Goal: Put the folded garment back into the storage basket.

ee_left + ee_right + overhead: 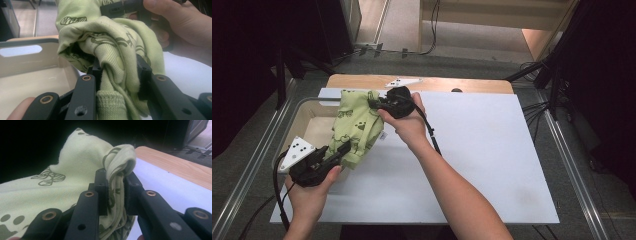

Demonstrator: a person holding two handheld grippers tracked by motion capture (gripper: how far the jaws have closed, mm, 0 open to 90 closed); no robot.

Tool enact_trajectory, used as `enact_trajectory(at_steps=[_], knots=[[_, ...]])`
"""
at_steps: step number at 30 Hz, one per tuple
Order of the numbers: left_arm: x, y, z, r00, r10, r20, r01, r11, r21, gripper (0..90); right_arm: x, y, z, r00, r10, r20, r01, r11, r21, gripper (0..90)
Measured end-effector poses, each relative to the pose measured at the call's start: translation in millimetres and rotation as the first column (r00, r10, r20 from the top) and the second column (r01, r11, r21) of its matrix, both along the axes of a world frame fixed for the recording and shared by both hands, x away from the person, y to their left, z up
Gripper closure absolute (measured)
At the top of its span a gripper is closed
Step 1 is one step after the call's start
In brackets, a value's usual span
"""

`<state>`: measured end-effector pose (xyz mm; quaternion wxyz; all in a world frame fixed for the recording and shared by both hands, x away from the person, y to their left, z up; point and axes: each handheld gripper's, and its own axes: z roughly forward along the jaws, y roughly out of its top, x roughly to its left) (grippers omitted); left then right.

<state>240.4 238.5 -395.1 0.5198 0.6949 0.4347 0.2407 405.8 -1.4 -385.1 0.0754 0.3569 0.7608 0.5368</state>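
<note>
Left tongs (346,148), clamped on the ribbed cuff end of a green printed garment (357,125); right tongs (373,103), clamped on a bunched fold at its far end. Both hands hold the garment slung between them in the air, above the left edge of the white table (472,165) and the rim of a pale bin (307,132) beside it.

To do this step well, judged from the slack between the grips: draw the hands apart evenly so the cloth opens out, keep both tongs pinched, and bring it over the bare table before lowering it, clear of the bin.

Left gripper view: the cuff (110,105) wedged between the jaws, a dark inner hollow of the fold, the bin wall with its handle slot (21,50), and the right hand (180,22) beyond. Right gripper view: the doubled fold (120,160) standing above the jaws and the wooden table edge (180,167). High view: both forearms and the whole layout.
</note>
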Motion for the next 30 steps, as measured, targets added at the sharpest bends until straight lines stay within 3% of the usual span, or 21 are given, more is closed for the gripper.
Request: enact_trajectory(at_steps=[30], knots=[[-2.0,59.0,-1.4,0.9956,0.094,-0.009,-0.094,0.9955,-0.011,68.4,14.8,75.9,6.4,0.9977,0.066,0.012,-0.066,0.9973,-0.033,74.2]])
